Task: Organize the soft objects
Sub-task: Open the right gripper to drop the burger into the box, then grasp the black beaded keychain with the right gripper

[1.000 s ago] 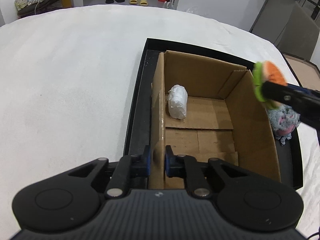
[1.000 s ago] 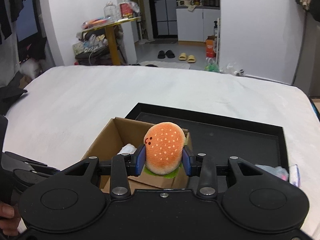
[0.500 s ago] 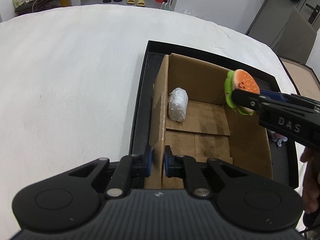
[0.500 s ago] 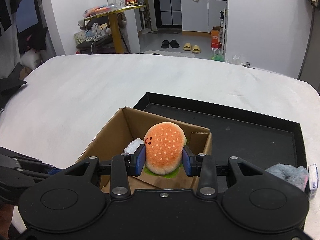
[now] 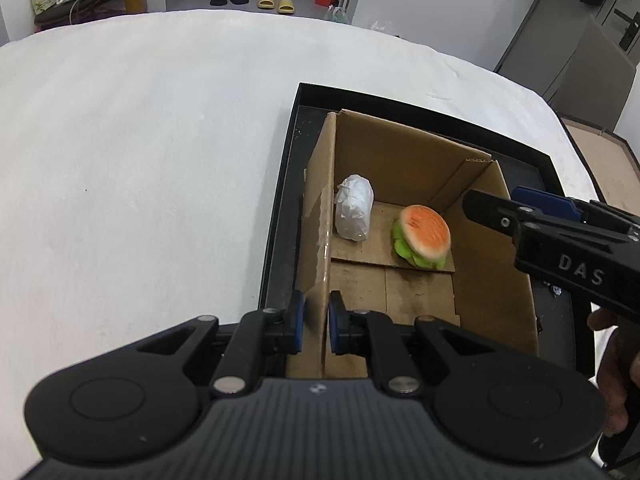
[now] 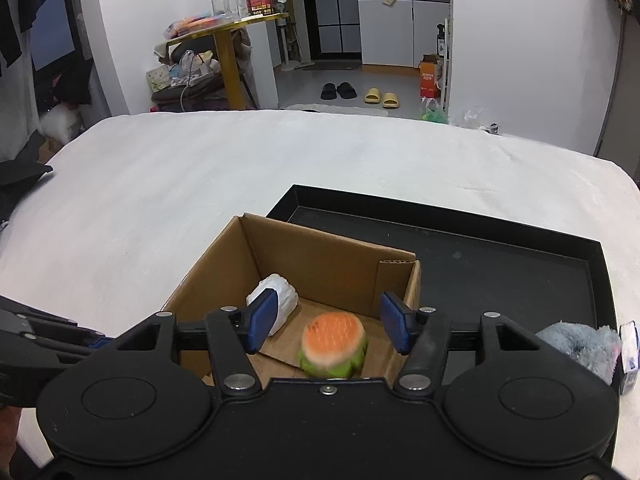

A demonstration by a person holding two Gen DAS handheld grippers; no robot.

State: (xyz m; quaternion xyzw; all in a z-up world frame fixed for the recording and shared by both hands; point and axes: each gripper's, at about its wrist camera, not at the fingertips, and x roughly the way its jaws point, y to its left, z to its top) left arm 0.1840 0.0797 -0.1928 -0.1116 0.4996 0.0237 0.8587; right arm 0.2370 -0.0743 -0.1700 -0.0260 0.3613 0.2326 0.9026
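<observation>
While the left hand-held gripper (image 5: 316,322) pinches the cardboard box (image 5: 400,152) wall, burger plush (image 5: 424,236) and white bundle (image 5: 354,212) lie inside (right hand-held gripper (image 6: 326,320) open, empty).

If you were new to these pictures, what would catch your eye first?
The burger plush lying in the cardboard box, beside a white bundle. The right gripper is open above it, jaws just parted; the left gripper pinches the box's near wall.

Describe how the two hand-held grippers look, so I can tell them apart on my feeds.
Both look alike: the left hand-held gripper and right hand-held gripper have matte black bodies, round side discs, silver screws and blue finger pads. The left wrist view shows white "DAS" lettering on the right one's side.
</observation>
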